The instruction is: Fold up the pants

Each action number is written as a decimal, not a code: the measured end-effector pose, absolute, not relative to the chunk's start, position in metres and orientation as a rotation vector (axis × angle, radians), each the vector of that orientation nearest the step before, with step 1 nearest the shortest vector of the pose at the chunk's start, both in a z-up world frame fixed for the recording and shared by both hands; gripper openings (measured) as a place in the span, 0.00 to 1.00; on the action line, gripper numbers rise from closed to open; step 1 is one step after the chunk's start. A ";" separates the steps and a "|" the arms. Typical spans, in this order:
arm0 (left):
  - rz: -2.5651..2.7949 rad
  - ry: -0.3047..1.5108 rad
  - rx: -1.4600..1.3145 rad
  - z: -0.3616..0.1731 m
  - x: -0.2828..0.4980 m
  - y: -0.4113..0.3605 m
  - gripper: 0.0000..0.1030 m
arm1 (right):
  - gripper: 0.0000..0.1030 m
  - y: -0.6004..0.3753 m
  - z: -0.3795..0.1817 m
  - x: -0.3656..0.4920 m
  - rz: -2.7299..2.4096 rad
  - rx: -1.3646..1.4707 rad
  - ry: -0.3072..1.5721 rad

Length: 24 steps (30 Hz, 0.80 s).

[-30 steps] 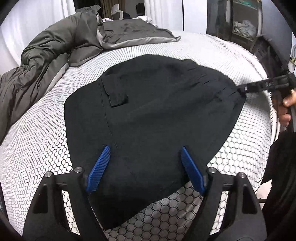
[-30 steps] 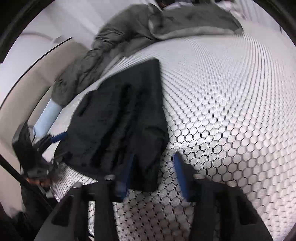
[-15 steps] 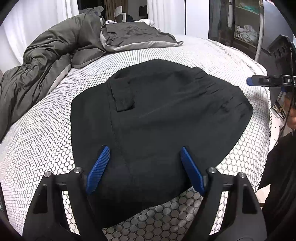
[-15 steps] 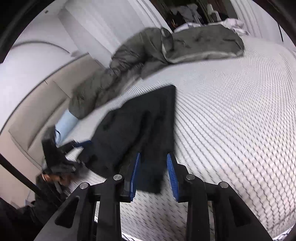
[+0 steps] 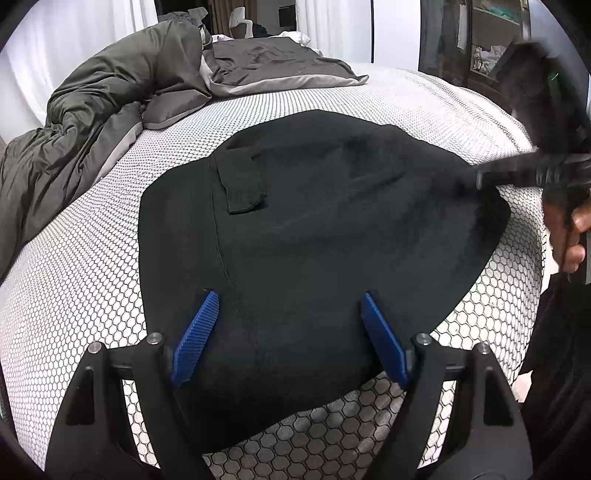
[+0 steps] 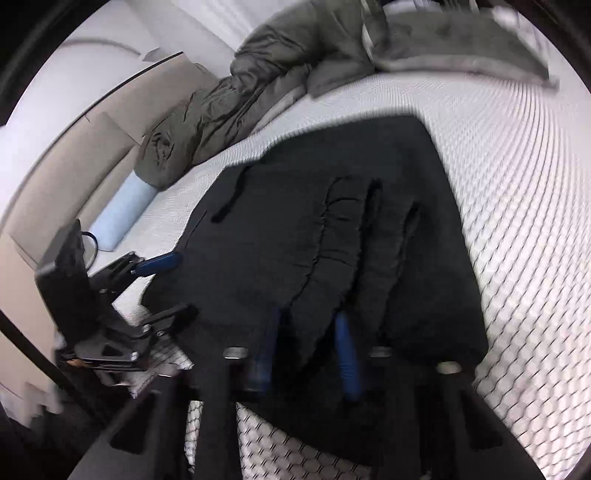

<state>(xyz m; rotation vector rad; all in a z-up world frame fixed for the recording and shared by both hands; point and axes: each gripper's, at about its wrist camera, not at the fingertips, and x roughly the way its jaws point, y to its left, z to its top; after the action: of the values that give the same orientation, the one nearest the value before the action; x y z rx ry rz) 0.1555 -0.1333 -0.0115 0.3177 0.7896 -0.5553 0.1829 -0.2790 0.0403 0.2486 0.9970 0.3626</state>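
**A:** What is your left side doing?

**B:** Your left gripper (image 5: 288,295) is hanging released, its fingers straddling the near end of the pants (image 5: 332,240), which are lying flat on the bed (image 5: 74,277).

**A:** And the right?

**B:** Your right gripper (image 6: 306,321) has just been closing and is now clenching the waistband. You are probably starting a fold, so the left is needing a matching pinch next.

A bed (image 5: 424,99) with a white honeycomb cover fills the room. A grey duvet (image 5: 110,96) is bunched by white curtains (image 5: 328,22). Dark shelves (image 5: 480,37) stand behind.
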 end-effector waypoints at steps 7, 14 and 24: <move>-0.554 0.794 0.250 -0.006 0.159 -0.113 0.76 | 0.12 -0.289 0.058 0.166 0.337 0.173 0.939; -0.484 0.798 0.150 0.001 0.170 -0.094 0.76 | 0.66 -0.319 0.073 0.153 0.281 0.247 0.842; -0.379 0.878 0.044 -0.009 0.193 -0.073 0.76 | 0.17 -0.293 0.035 0.185 0.265 0.186 0.982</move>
<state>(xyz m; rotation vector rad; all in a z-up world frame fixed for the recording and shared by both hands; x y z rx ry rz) 0.1934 -0.0727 -0.0092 0.0439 0.8784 -0.3787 0.1848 -0.2930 0.0347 0.1861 0.9824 0.2653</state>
